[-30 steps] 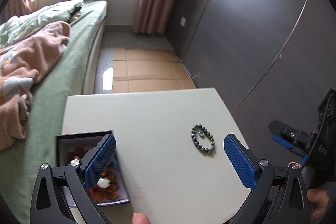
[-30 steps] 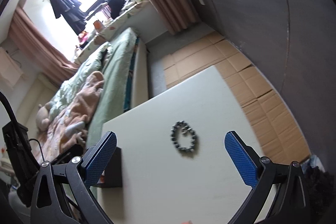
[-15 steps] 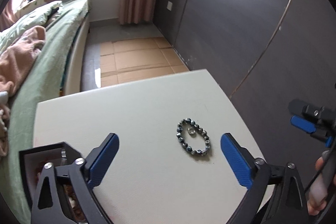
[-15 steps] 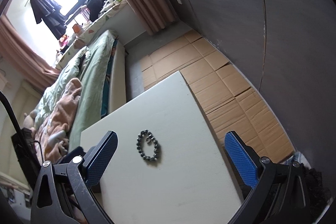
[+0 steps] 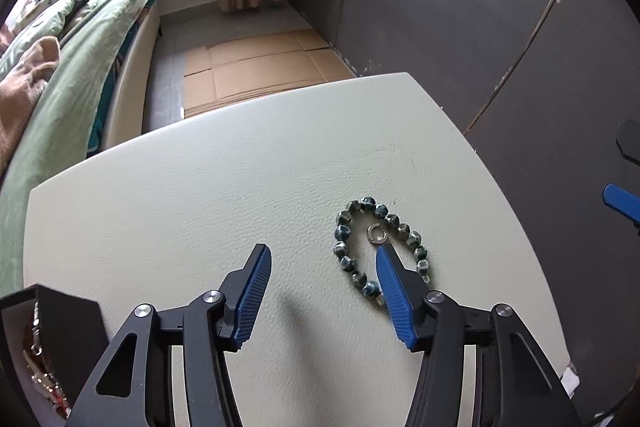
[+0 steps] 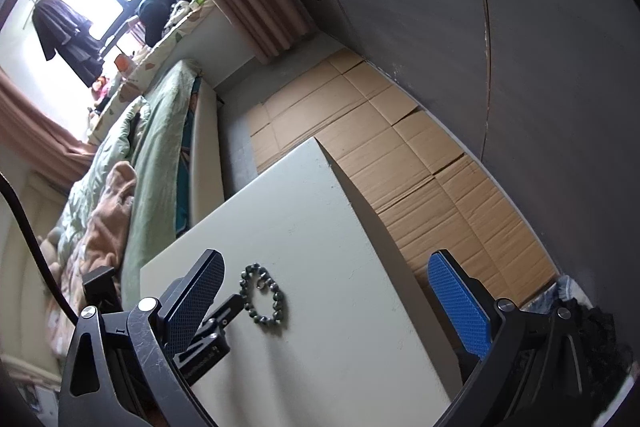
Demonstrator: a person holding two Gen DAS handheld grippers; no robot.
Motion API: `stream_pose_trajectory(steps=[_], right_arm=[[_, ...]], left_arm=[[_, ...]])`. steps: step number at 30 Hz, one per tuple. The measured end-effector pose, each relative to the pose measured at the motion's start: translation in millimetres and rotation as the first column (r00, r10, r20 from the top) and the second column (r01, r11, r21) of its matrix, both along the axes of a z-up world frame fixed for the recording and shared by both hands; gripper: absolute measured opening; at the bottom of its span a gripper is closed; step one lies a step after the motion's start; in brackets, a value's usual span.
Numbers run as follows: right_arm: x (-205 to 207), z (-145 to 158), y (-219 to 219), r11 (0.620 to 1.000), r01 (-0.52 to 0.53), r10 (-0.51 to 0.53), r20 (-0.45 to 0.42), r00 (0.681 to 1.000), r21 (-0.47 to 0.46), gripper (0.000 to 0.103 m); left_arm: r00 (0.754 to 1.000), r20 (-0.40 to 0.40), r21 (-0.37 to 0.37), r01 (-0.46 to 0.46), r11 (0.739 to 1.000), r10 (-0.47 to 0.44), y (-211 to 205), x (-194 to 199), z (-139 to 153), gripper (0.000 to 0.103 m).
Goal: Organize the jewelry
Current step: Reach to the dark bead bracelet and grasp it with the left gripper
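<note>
Bracelet [image 5: 379, 247] of dark green beads lies flat near the right edge of the pale tabletop [image 5: 200, 207], a small silver ring [image 5: 376, 233] inside its loop; left gripper [image 5: 322, 291] hangs over its near side, jaws half apart and closing, nothing pinched yet; right gripper [image 6: 324, 303] stands wide, empty; a black jewelry box [image 5: 52, 339] sits at the near left corner.

glossy bead bracelet [image 5: 380, 247], matt grained leatherette table [image 5: 200, 195], corrugated cardboard [image 5: 264, 63]
</note>
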State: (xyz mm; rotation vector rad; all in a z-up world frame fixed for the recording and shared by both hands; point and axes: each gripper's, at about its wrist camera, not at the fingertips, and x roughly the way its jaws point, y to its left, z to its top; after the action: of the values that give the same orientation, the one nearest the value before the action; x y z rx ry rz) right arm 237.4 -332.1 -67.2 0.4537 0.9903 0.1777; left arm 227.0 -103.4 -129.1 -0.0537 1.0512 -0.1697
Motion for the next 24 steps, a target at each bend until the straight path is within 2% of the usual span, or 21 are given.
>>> stream_pose_trajectory(steps=[3, 6, 7, 11, 15, 24], right_arm=[[5, -4, 7, 1.000, -0.013, 0.013, -0.022, 1.000, -0.016, 0.103], [9, -7, 14, 0.998, -0.030, 0.028, -0.034, 0.999, -0.047, 0.103], [9, -8, 17, 0.998, -0.040, 0.038, -0.037, 0.999, -0.051, 0.103], [12, -9, 28, 0.994, -0.077, 0.073, -0.042, 0.996, -0.083, 0.103], [13, -10, 39, 0.986, -0.124, 0.120, -0.045, 0.992, -0.109, 0.103], [18, -19, 60, 0.968, -0.199, 0.190, -0.069, 0.979, -0.154, 0.103]], left_arm=[[0.999, -0.019, 0.020, 0.028, 0.999, -0.028, -8, 2, -7, 0.037], [0.999, 0.002, 0.085, 0.054, 0.995, -0.054, -16, 1, -10, 0.023], [0.998, 0.004, 0.100, 0.059, 0.993, -0.060, -17, 1, -10, 0.011], [0.998, -0.002, 0.043, 0.060, 0.997, -0.060, -6, 2, -7, 0.010], [0.998, 0.040, -0.008, 0.052, 0.999, -0.052, 5, 0, 9, 0.010], [0.997, 0.072, -0.149, 0.037, 0.988, -0.027, 25, -6, 39, 0.009]])
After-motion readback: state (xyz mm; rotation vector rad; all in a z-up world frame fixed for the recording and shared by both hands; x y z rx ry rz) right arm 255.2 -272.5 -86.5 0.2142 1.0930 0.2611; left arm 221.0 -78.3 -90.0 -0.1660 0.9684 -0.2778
